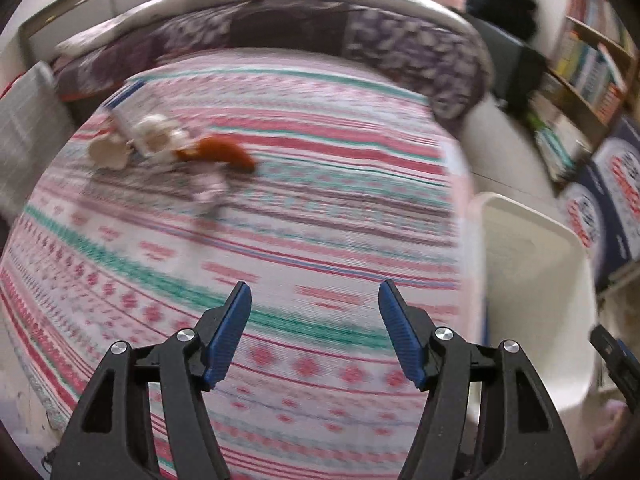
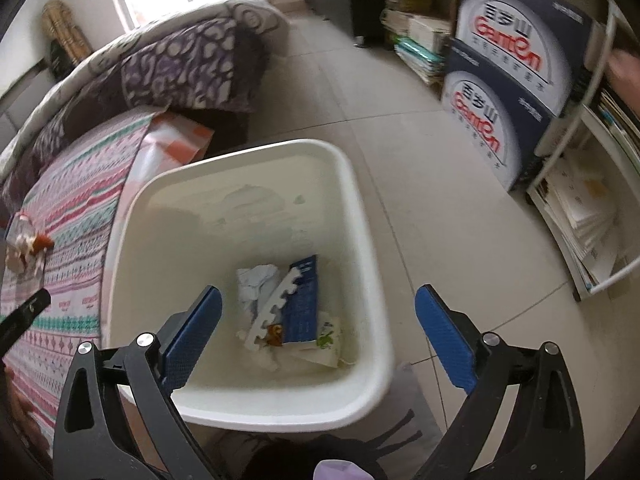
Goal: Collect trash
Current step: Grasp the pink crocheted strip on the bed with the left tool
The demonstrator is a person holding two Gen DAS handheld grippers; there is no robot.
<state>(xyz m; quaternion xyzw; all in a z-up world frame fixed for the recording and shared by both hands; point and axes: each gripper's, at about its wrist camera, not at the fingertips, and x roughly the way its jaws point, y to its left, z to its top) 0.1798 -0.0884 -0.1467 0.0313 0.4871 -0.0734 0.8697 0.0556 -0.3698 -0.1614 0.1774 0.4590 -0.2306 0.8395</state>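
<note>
Here both grippers gape empty — left gripper (image 1: 315, 294) over the bed (image 1: 280, 216), right gripper (image 2: 318, 300) above the bin (image 2: 248, 408) of trash (image 2: 292, 308).

Bin (image 2: 360, 216) mouth unobstructed; bed (image 1: 320, 208) just beside it.

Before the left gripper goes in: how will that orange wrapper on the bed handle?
The orange wrapper looks thin and crumpled, so probably floppy and very light. It lies on the soft striped bedspread, touching other scraps, so a push would likely drag neighbours. Blur hides its surface; slipperiness unknown.
</note>
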